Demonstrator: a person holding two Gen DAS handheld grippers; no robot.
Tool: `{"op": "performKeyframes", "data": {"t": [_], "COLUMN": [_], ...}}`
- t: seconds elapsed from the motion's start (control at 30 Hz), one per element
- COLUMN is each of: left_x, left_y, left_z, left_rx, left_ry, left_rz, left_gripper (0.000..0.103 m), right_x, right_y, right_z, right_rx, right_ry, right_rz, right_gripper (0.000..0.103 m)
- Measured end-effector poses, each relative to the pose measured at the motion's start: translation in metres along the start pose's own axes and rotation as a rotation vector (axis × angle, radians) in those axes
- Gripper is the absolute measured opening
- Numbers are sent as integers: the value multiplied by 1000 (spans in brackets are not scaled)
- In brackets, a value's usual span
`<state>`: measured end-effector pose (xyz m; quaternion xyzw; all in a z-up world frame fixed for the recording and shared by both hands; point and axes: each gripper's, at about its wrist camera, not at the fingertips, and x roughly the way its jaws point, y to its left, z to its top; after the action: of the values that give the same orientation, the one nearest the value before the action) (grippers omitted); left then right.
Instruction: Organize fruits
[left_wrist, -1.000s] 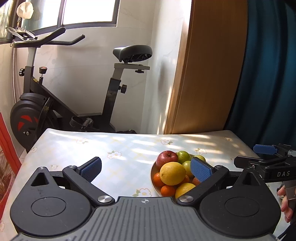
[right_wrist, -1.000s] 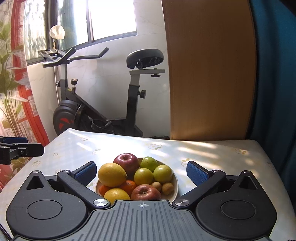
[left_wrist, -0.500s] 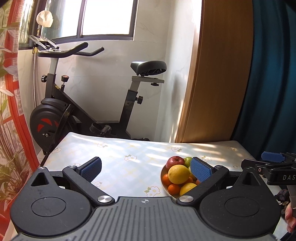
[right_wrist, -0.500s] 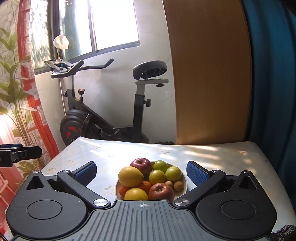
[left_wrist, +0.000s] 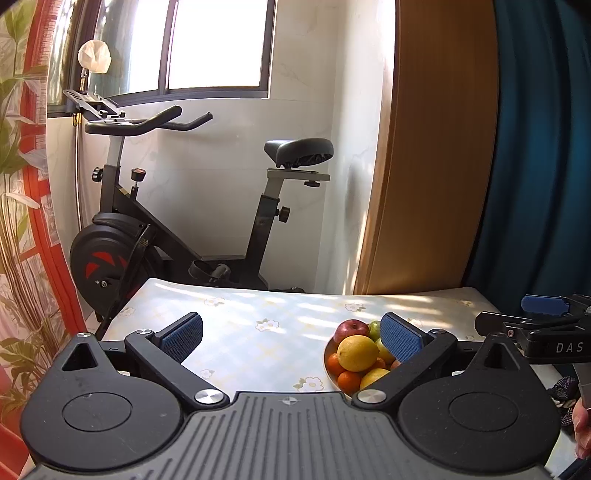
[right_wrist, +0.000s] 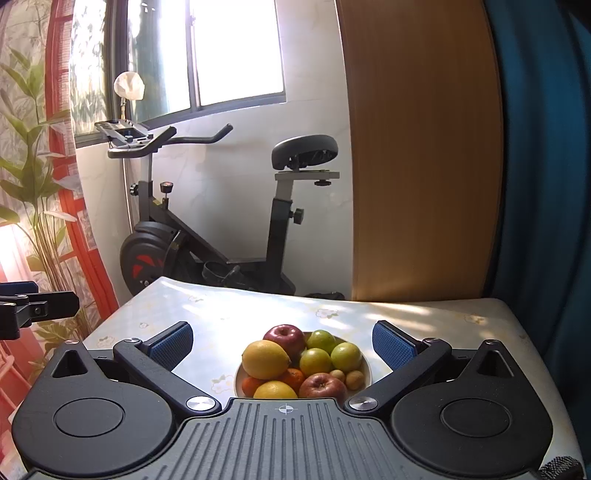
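- Left wrist view, far left first: since a second ago you have pulled both grippers back and up, so the red-edged curtain (left_wrist: 33, 229) with its leaf print now fills that edge, and more of the window (left_wrist: 218, 44) shows above.
- The exercise bike (left_wrist: 177, 221) sits smaller and lower in the picture than before, beyond the far edge of the bench (left_wrist: 258, 317).
- Your left gripper (left_wrist: 291, 334) hangs over bare flowered cloth with its jaws spread wide and nothing between them, just as they stood a second ago.
- The plate (left_wrist: 328, 365) of fruit lies on the bench toward your right, partly behind the left gripper's right finger; it looks smaller than it did earlier. A lemon (left_wrist: 357, 352) sits on top at the near left, a red apple (left_wrist: 351, 328) behind it, small oranges below.
- At the right edge, your right gripper's body carries the white letters "DAS"; whatever follows them runs out of the picture.
- Right wrist view: your right gripper (right_wrist: 282, 341) is also wide open and empty, as before, with the plate (right_wrist: 365, 365) framed between its fingers. Green fruits (right_wrist: 321, 341) crowd the plate's right half, and a second red apple (right_wrist: 323, 386) lies at the near edge.
- No other writing can be read.
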<state>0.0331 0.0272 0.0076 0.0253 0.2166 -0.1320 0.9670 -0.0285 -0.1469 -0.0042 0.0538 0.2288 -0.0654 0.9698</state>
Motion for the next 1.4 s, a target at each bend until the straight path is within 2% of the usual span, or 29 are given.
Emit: {"op": "performKeyframes", "data": {"t": [1.4], "left_x": [-6], "left_y": [-2], "left_z": [-2], "left_rx": [-8], "left_ry": [-3], "left_rz": [2], "left_gripper": [103], "right_x": [3], "right_y": [-2], "right_z": [0], "right_rx": [6], "right_ry": [4], "right_rz": [-2], "right_gripper": [103]}}
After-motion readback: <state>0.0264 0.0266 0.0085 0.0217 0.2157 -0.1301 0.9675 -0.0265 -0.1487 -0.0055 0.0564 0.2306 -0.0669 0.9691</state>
